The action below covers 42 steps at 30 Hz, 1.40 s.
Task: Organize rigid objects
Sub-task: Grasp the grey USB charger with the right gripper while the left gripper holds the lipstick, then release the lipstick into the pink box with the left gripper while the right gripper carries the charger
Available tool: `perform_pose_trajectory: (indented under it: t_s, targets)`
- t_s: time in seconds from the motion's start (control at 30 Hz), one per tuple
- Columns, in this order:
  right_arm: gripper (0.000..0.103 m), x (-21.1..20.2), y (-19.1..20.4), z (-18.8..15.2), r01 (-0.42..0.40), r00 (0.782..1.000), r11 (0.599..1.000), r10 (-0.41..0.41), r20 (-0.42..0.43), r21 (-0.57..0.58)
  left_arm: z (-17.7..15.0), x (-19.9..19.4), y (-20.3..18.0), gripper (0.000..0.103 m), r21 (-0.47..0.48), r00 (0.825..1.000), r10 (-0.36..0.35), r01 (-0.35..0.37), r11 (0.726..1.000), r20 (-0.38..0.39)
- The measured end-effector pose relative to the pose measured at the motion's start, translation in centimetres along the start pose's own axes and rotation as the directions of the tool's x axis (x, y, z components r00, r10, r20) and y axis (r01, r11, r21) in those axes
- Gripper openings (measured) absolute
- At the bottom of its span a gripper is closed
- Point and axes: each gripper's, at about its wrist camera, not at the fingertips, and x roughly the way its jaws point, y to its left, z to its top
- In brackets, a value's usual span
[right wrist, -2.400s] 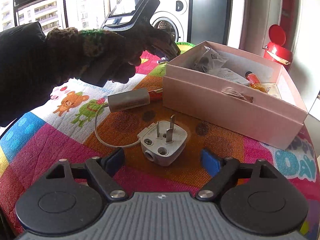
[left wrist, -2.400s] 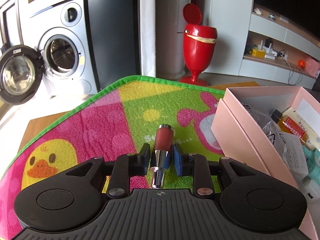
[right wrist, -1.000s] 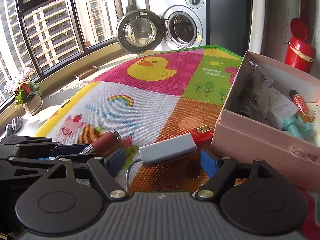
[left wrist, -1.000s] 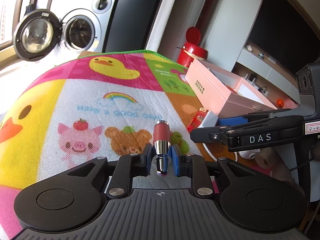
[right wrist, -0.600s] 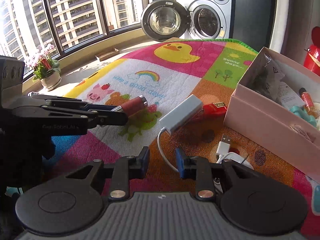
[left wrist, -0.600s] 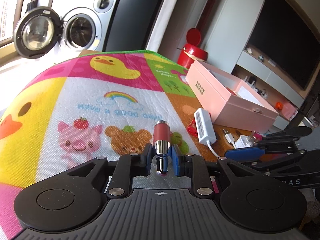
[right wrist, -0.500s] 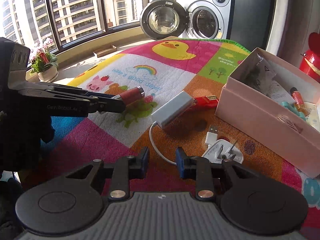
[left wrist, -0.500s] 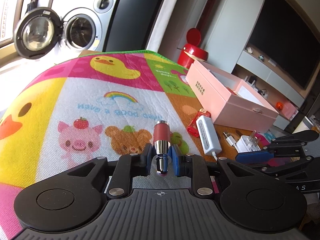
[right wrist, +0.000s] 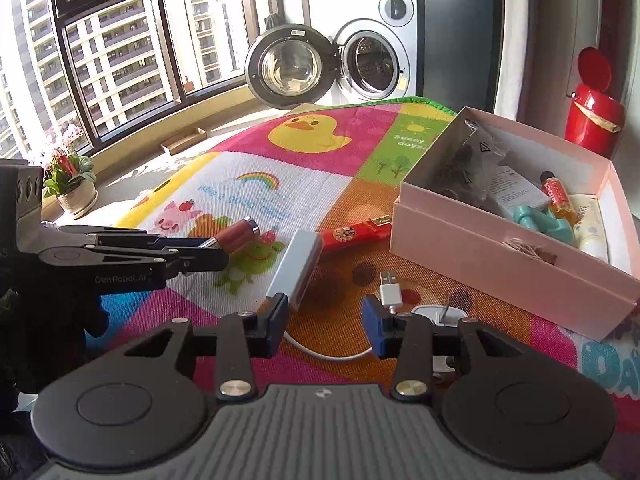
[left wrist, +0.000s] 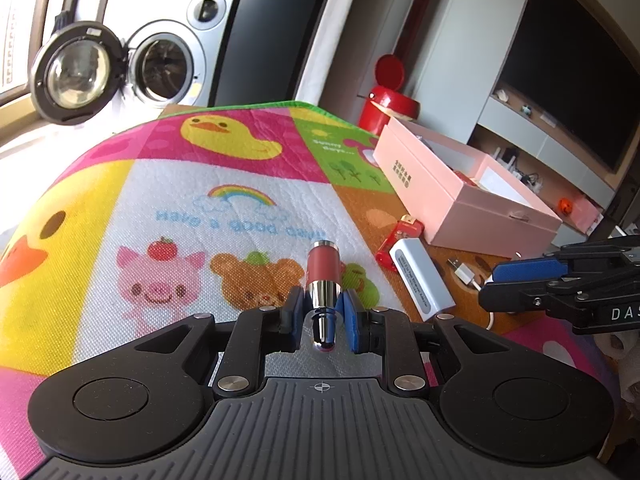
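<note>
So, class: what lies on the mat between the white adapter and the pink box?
A red lighter-like stick lies between the white adapter and the pink box, seen in the right wrist view.

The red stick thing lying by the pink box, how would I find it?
Find the open pink box on the colourful mat. Against its left end lies a red tube with a gold tip. The neighbouring adapter is plain white.

The left wrist fisheye sat low and close over the colourful cartoon-printed play mat (left wrist: 168,184), facing the open pink cardboard box (left wrist: 460,200). The right wrist fisheye looked from the opposite side, seemingly slightly higher; both shared mat (right wrist: 304,184) and box (right wrist: 500,264).
</note>
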Motion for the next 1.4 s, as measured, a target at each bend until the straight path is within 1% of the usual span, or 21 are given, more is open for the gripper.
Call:
perform_pose_trajectory:
  t_s: [0.03,0.13,0.27,0.3,0.33,0.37,0.4,0.47,0.53,0.63,0.7,0.77,0.8,0.93,1.03,1.07,1.1,1.13,1.23,1.3,1.4]
  targets:
    - [0.046,0.6,0.3,0.5,-0.014,1.000,1.000,0.014,-0.001,0.013,0.0,0.0,-0.1,0.024,0.002,1.000,0.002,-0.002,1.000,0.000]
    - [0.046,2.6,1.3,1.6,-0.032,0.999,0.999,0.032,-0.013,0.023,0.0,0.0,-0.1,0.024,0.000,1.000,0.000,0.000,1.000,0.000]
    - [0.045,5.0,2.7,2.4,0.001,0.999,1.000,-0.002,-0.042,-0.021,0.1,0.1,-0.3,0.024,-0.005,1.000,0.008,-0.008,1.000,-0.001]
    - [0.040,5.5,2.9,2.4,0.008,0.998,0.999,-0.010,-0.056,-0.031,0.2,0.1,-0.4,0.024,-0.008,1.000,0.011,-0.011,1.000,0.001]
    - [0.025,5.6,3.0,2.4,0.011,0.998,0.999,-0.013,-0.066,-0.039,0.2,0.1,-0.5,0.024,-0.008,1.000,0.016,-0.016,1.000,0.002]
    - [0.024,5.5,3.0,2.4,0.014,0.997,0.999,-0.017,-0.074,-0.049,0.2,0.0,-0.7,0.024,0.001,1.000,0.022,-0.022,1.000,0.002]
    - [0.021,5.0,2.9,2.3,0.012,0.997,0.998,-0.016,-0.079,-0.056,0.2,0.0,-0.9,0.024,0.009,1.000,0.020,-0.020,1.000,0.002]
    - [0.020,3.4,2.4,2.1,-0.005,0.997,0.999,0.002,-0.071,-0.048,0.2,-0.4,-1.5,0.024,0.033,1.000,-0.005,0.005,0.999,-0.001]
    - [0.020,0.9,1.5,2.0,-0.037,0.998,0.999,0.036,-0.048,-0.025,0.1,-1.1,-2.5,0.024,0.071,1.000,-0.026,0.025,0.997,0.005]
    - [0.020,-3.4,0.0,1.9,-0.054,0.998,0.998,0.054,0.013,0.013,0.4,-2.3,-4.3,0.024,0.120,0.998,-0.067,0.065,0.991,0.013]
    - [0.020,-7.2,-1.0,2.0,-0.034,0.996,0.999,0.032,0.083,0.028,0.8,-3.1,-5.7,0.024,0.148,0.994,-0.108,0.105,0.983,0.018]
    - [0.020,-10.4,-1.8,1.9,0.002,0.987,0.999,-0.008,0.158,0.037,1.4,-3.9,-7.4,0.024,0.196,0.990,-0.138,0.128,0.972,0.036]
    - [0.020,-12.0,-2.1,1.9,0.027,0.980,0.999,-0.035,0.198,0.043,1.8,-4.3,-8.2,0.024,0.220,0.987,-0.150,0.136,0.966,0.051]
    - [0.020,-16.9,-3.5,2.2,0.093,0.941,0.993,-0.111,0.318,0.072,3.9,-5.5,-11.3,0.024,0.304,0.971,-0.210,0.168,0.938,0.113]
    - [0.020,-19.4,-3.9,2.6,0.135,0.912,0.988,-0.152,0.381,0.072,6.5,-6.1,-13.6,0.024,0.374,0.953,-0.246,0.166,0.913,0.176]
    - [0.020,-19.8,-4.0,2.7,0.147,0.904,0.987,-0.163,0.396,0.072,7.7,-6.1,-14.5,0.024,0.402,0.944,-0.258,0.160,0.901,0.204]
    - [0.020,-20.4,-4.1,2.8,0.160,0.892,0.984,-0.176,0.416,0.073,8.7,-6.0,-15.2,0.024,0.418,0.939,-0.262,0.151,0.896,0.223]
    - [0.020,-20.8,-4.3,3.0,0.167,0.884,0.983,-0.183,0.429,0.075,9.8,-5.6,-15.7,0.024,0.426,0.935,-0.262,0.141,0.894,0.240]
    - [0.020,-21.6,-5.0,3.0,0.176,0.866,0.980,-0.198,0.460,0.092,13.5,-3.2,-17.2,0.024,0.395,0.919,-0.264,0.134,0.909,0.294]
    - [0.020,-21.6,-5.4,2.8,0.177,0.861,0.979,-0.203,0.466,0.099,15.4,-1.2,-18.0,0.024,0.384,0.919,-0.256,0.131,0.914,0.298]
    - [0.020,-21.1,-6.0,2.5,0.187,0.866,0.976,-0.215,0.451,0.108,16.9,2.6,-19.0,0.024,0.368,0.934,-0.227,0.116,0.923,0.275]
